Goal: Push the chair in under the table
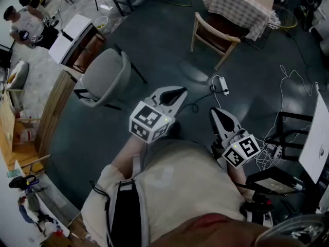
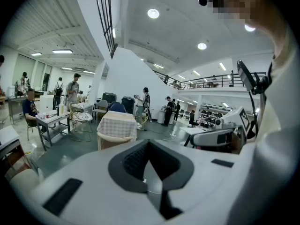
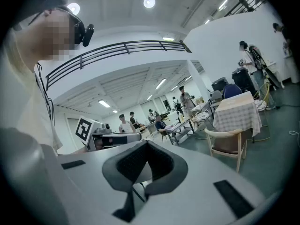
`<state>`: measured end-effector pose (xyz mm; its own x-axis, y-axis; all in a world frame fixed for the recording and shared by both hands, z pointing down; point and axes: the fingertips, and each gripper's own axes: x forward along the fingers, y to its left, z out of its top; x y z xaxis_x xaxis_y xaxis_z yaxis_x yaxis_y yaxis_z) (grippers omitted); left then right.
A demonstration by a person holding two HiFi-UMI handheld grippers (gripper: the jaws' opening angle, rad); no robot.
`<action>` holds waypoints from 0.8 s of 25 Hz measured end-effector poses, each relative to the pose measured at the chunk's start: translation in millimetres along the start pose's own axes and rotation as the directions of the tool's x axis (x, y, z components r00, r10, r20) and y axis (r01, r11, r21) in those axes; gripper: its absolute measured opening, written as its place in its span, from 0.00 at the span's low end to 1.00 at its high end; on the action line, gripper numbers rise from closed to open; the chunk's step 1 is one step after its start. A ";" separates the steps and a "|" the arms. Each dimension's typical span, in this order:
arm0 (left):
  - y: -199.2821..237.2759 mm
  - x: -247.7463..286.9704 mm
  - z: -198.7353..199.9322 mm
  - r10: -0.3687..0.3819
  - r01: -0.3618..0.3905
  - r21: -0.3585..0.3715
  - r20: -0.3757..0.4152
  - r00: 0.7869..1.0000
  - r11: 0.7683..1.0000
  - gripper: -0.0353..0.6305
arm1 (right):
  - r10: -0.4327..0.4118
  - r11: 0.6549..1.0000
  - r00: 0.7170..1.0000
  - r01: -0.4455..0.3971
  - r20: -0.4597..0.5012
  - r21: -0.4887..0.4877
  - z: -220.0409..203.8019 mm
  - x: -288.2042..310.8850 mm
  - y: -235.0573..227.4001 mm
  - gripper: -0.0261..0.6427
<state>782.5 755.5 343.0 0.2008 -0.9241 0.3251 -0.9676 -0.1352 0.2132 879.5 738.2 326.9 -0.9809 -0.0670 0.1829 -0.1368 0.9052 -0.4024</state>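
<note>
The job is not started: the pale wooden chair with a brown seat (image 1: pixel 215 35) stands far away, out from the checked-cloth table (image 1: pixel 241 3), and the left gripper (image 1: pixel 176 93) and right gripper (image 1: pixel 220 116) are closed tight, holding nothing.

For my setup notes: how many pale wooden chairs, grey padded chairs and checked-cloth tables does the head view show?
Pale wooden chair with dark seat: 1
Grey padded shell chair: 1
Table under checked cloth: 1
Total: 3

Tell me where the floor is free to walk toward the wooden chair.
The floor between the grey chair and the wooden chair is bare. To the right it is crowded: a power strip and loose cables lie there.
</note>
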 end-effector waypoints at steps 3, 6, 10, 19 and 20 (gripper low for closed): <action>39.9 -28.7 2.6 0.017 -0.017 -0.029 0.025 1.000 0.999 0.06 | 0.040 0.999 0.999 -0.040 0.001 -0.027 2.6 43.9 20.5 0.06; 72.2 -39.5 2.3 0.057 -0.053 -0.080 0.044 0.997 0.995 0.06 | 0.080 0.995 0.997 -0.080 -0.004 -0.051 7.1 75.7 24.8 0.06; 82.4 -25.6 -13.2 0.101 -0.100 -0.107 0.004 0.995 0.989 0.06 | 0.073 0.996 0.997 -0.074 -0.016 -0.054 7.8 77.7 13.8 0.05; 87.1 -15.8 -6.5 0.101 -0.098 -0.129 0.017 0.995 0.987 0.06 | 0.034 0.999 0.999 -0.034 0.002 -0.006 14.8 79.8 -4.4 0.06; 87.3 -15.1 -5.9 0.098 -0.094 -0.131 0.018 0.995 0.987 0.06 | 0.019 1.000 1.000 -0.019 0.002 0.001 14.3 78.2 -7.9 0.06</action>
<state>695.8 759.8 362.1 0.1026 -0.9391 0.3279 -0.9539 0.0006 0.3002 801.8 719.8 331.5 -0.9836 -0.0504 0.1729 -0.1179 0.9059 -0.4066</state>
